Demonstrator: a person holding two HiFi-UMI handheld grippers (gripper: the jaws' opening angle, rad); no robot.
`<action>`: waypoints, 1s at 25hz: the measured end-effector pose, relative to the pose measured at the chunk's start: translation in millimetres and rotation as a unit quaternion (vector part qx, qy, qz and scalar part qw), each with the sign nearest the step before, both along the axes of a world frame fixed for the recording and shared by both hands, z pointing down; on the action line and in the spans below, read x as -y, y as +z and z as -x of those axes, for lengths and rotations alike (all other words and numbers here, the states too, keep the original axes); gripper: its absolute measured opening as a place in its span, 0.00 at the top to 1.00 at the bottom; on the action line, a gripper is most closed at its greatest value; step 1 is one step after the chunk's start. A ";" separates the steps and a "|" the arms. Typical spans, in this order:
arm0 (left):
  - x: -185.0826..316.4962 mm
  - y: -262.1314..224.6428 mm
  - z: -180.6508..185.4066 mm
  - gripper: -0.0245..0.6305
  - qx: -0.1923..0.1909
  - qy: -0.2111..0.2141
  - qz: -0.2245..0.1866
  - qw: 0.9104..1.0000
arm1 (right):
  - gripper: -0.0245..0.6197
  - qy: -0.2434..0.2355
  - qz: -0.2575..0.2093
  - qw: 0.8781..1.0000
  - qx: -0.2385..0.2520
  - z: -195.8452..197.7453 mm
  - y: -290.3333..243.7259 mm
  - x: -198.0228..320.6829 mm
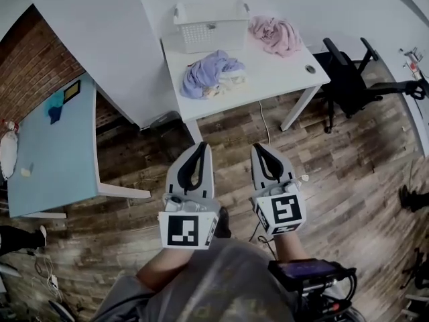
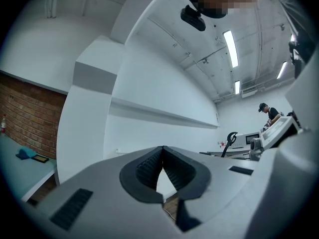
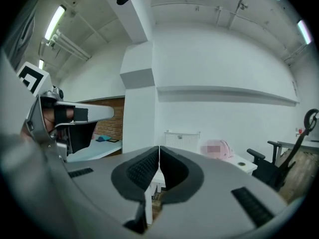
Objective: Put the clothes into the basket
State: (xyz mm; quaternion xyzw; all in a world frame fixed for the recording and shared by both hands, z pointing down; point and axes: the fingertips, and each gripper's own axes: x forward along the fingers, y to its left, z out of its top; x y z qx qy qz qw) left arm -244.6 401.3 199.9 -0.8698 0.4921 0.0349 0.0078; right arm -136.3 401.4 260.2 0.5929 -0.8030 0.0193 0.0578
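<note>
A white slatted basket stands at the back of a white table. A pink garment lies to its right and a lavender garment with a pale cloth under it lies in front. My left gripper and right gripper hover side by side over the wooden floor, short of the table, both shut and empty. The right gripper view shows the basket and the pink garment past the shut right gripper. The left gripper faces a white wall.
A light blue table stands at the left by a brick wall. A black office chair sits right of the white table. A cable runs down from the table to the floor. A person works at a bench far right in the left gripper view.
</note>
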 end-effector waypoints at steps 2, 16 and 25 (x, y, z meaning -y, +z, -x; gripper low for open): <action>18.5 -6.1 4.0 0.95 -0.004 -0.003 -0.008 1.000 | 0.95 -0.003 -0.007 1.000 -0.003 3.4 -7.7 19.5; 96.5 -12.2 -8.6 0.95 -0.007 -0.002 -0.022 1.000 | 0.95 0.005 -0.026 0.999 -0.022 -18.4 -25.2 98.7; 152.7 13.4 -34.9 0.95 0.013 -0.037 0.004 0.999 | 0.95 -0.033 -0.003 0.999 -0.013 -40.9 1.3 160.4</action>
